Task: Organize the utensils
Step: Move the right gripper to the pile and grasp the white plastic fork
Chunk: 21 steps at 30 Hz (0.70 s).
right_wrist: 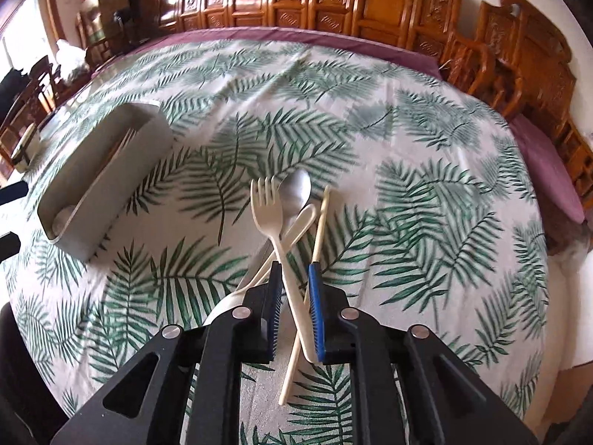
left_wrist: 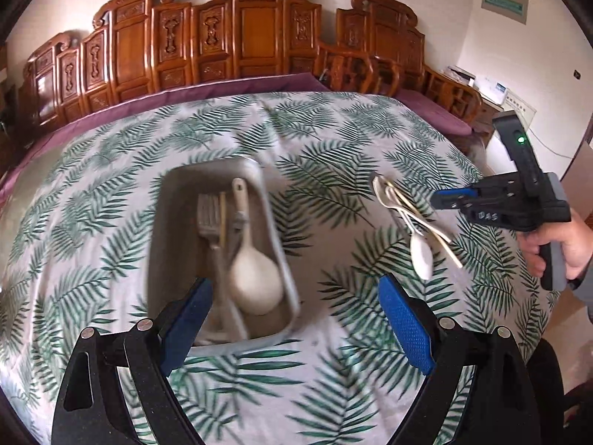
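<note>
A grey utensil tray [left_wrist: 163,222] lies on the leaf-print cloth and holds a cream ladle [left_wrist: 252,282], a metal spatula [left_wrist: 209,218] and a chopstick. My left gripper [left_wrist: 292,319] is open and empty over the tray's near end. The tray also shows at the left of the right wrist view [right_wrist: 111,185]. A loose pile lies on the cloth: a cream fork [right_wrist: 270,218], a metal spoon [right_wrist: 296,189], a cream spoon [right_wrist: 300,222] and a chopstick [right_wrist: 320,222]. My right gripper [right_wrist: 294,270] has its jaws narrowly apart around the fork's handle.
The round table [right_wrist: 426,185] has a purple undercloth at its far rim. Carved wooden chairs [right_wrist: 519,55] and a carved screen [left_wrist: 241,37] stand behind it. In the left wrist view the right gripper [left_wrist: 441,200] and the hand holding it are at the right.
</note>
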Available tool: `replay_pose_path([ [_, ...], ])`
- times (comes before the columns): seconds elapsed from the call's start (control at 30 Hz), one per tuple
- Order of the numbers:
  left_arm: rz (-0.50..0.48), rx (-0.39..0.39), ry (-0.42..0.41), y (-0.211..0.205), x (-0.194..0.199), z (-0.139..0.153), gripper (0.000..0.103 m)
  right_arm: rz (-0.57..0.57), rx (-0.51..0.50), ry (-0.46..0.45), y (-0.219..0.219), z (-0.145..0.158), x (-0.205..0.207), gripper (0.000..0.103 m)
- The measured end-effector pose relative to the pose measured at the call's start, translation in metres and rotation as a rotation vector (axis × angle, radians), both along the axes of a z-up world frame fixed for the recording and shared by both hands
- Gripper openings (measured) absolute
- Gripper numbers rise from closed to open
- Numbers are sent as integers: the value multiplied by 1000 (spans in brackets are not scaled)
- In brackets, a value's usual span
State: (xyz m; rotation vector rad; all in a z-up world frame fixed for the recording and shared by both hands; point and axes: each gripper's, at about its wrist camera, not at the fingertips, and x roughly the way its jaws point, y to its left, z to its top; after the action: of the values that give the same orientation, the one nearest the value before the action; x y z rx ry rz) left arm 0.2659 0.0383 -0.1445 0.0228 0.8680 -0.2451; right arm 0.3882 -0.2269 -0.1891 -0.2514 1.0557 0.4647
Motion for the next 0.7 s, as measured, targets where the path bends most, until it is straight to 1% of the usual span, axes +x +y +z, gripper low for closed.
replay_pose_path([
  [0.1,-15,3,12,-14,1,-6,87,25,-8,6,6,-7,1,16],
  [0.27,-26,8,29,-24,0,-14,87,27,-7,-2,11,-12,8,18],
  [0.43,-26,14,48,-26,-1,-21,87,32,1,13,14,-19,14,19],
  [0.5,-21,13,53,-25,-1,-23,87,22,-22,11,15,-23,17,19],
  [0.7,-18,17,65,-22,-1,-27,87,39,-27,21,17,-28,18,19],
])
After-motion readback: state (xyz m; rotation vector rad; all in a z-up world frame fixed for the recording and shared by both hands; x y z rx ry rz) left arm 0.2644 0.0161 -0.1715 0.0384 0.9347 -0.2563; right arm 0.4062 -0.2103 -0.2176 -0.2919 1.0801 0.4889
